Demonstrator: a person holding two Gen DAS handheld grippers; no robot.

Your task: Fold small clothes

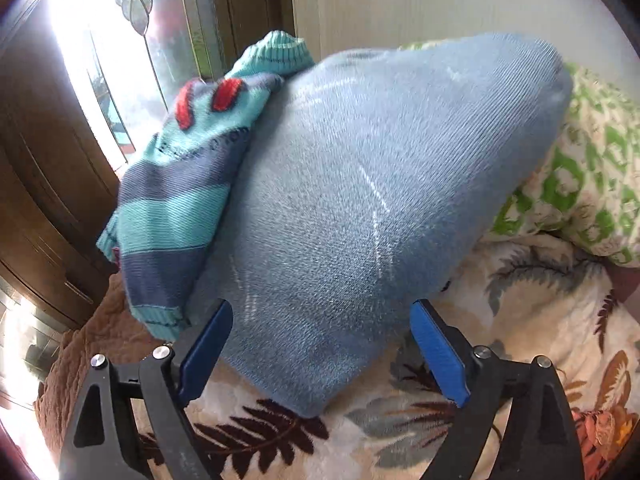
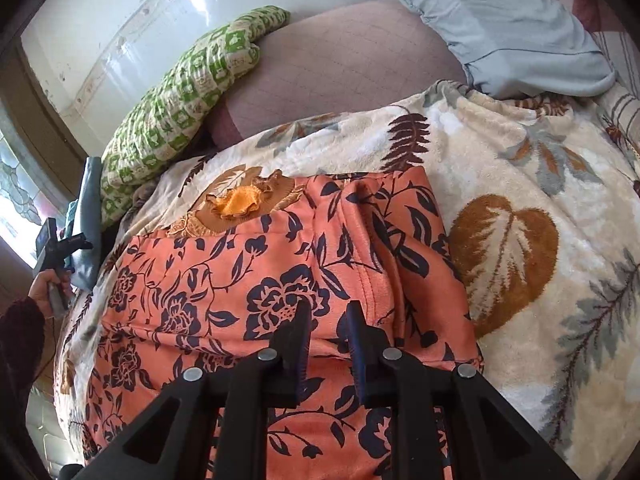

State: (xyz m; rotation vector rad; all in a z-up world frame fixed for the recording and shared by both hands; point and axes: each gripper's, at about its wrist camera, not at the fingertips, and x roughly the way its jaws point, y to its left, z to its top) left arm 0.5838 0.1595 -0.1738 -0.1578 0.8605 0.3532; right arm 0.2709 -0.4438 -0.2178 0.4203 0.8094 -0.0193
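Note:
A light blue sock (image 1: 360, 184) fills the left wrist view, draped over both tips of my left gripper (image 1: 322, 304), whose blue pads (image 1: 438, 354) stand wide apart. Whether the tips are inside the sock I cannot tell. A teal and navy striped sock (image 1: 180, 208) with red marks clings to its left side. In the right wrist view the left gripper (image 2: 60, 248) is small at the far left, blue cloth (image 2: 88, 216) rising from it. My right gripper (image 2: 328, 304) hovers over an orange floral garment (image 2: 240, 280), jaws a narrow gap apart with nothing pinched.
The clothes lie on a cream leaf-print blanket (image 2: 520, 168) on a bed. A small yellow frilly piece (image 2: 236, 204) sits beyond the orange garment. A green patterned quilt (image 2: 180, 100) and a pale blue pillow (image 2: 520, 28) lie farther back. A window (image 1: 100, 60) and dark wooden furniture (image 1: 40, 184) stand left.

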